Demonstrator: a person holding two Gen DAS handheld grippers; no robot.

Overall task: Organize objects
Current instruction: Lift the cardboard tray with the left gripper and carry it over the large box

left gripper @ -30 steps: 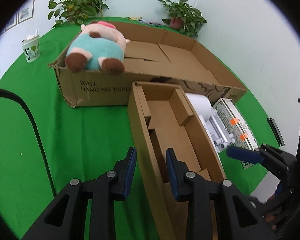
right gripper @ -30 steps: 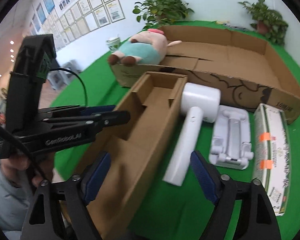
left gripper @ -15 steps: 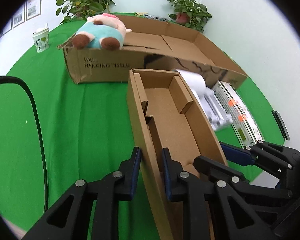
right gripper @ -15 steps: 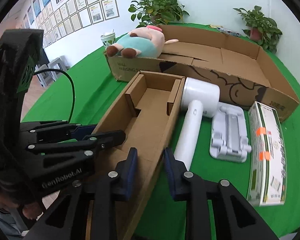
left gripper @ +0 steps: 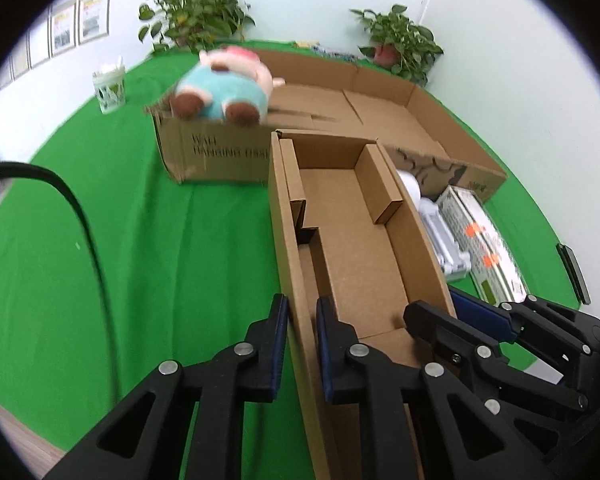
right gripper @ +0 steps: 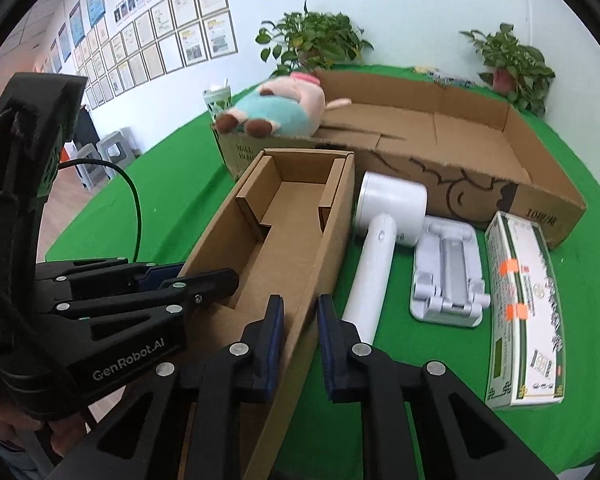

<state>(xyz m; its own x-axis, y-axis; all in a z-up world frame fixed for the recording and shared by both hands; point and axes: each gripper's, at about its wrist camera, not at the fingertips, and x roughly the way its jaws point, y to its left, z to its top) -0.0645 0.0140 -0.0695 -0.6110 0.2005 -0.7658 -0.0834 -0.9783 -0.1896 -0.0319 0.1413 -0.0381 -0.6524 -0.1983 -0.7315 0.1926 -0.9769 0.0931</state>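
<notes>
A long narrow cardboard box (left gripper: 360,240) (right gripper: 284,220) with inner dividers lies open on the green table. My left gripper (left gripper: 302,312) is closing on its left wall near the near end, a pad against each face of the wall. My right gripper (right gripper: 298,312) is closing on the opposite wall the same way. Each gripper shows in the other's view, the left gripper (right gripper: 188,276) and the right gripper (left gripper: 452,312). Beside the box lie a white hair dryer (right gripper: 380,240), a white stand (right gripper: 446,272) and a green and white carton (right gripper: 524,300).
A large shallow cardboard box (right gripper: 460,140) stands behind, with a plush toy (right gripper: 276,110) lying on its left corner. A paper cup (left gripper: 109,88) and two potted plants (left gripper: 196,16) sit at the table's far edge. A black cable (left gripper: 80,220) hangs at left.
Both grippers have closed from wide open onto the narrow box's two side walls. The left one has shifted, and the box's far end now looks raised.
</notes>
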